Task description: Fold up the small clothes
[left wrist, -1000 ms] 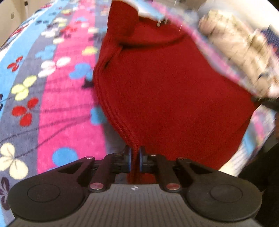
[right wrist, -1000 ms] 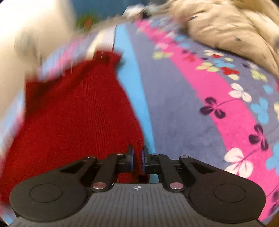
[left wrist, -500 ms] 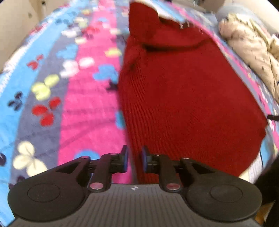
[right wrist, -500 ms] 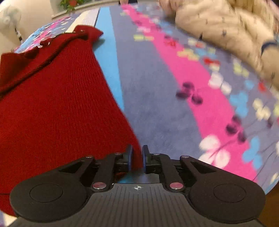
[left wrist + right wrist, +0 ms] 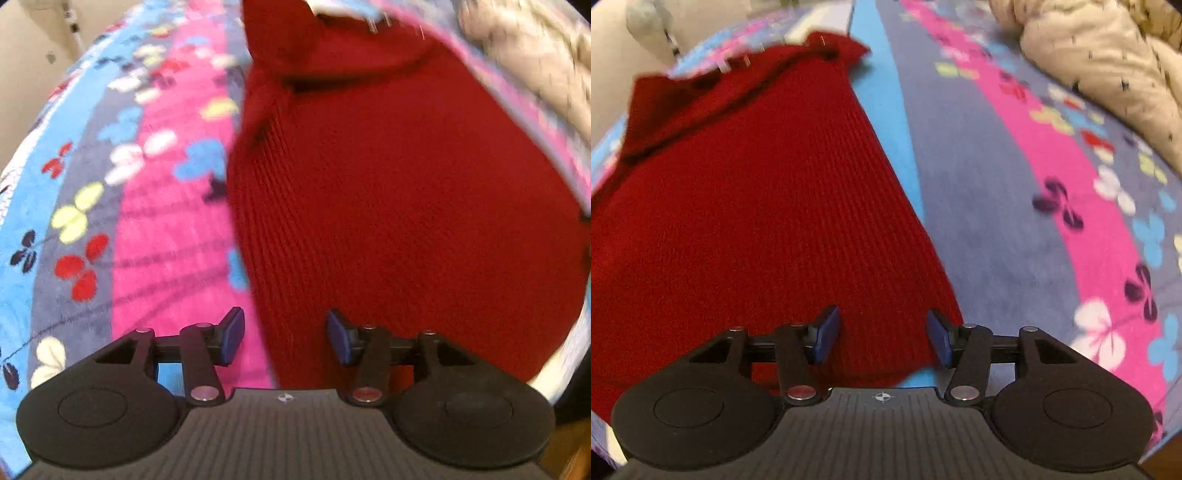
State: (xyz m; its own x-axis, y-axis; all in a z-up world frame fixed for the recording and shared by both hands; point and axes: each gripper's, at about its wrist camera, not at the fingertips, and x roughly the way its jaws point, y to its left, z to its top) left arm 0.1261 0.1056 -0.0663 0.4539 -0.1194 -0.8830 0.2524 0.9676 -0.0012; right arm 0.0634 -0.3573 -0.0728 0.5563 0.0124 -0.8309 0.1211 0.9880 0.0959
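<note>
A red ribbed knit garment [image 5: 399, 192] lies spread flat on the flowered blanket, its neck end far from me. My left gripper [image 5: 284, 338] is open over the garment's near left corner and holds nothing. In the right wrist view the same red garment [image 5: 746, 206] fills the left half. My right gripper [image 5: 882, 336] is open over its near right corner and holds nothing.
The striped blanket [image 5: 1027, 206] in blue, pink and grey with flower prints covers the bed. A beige crumpled quilt [image 5: 1108, 62] lies at the far right, also seen blurred in the left wrist view [image 5: 535, 62]. A wall [image 5: 26, 66] stands at the far left.
Both grippers were shut on the garment's bottom corners and held it lifted. They lowered it flat onto the blanket, then opened and let go.
</note>
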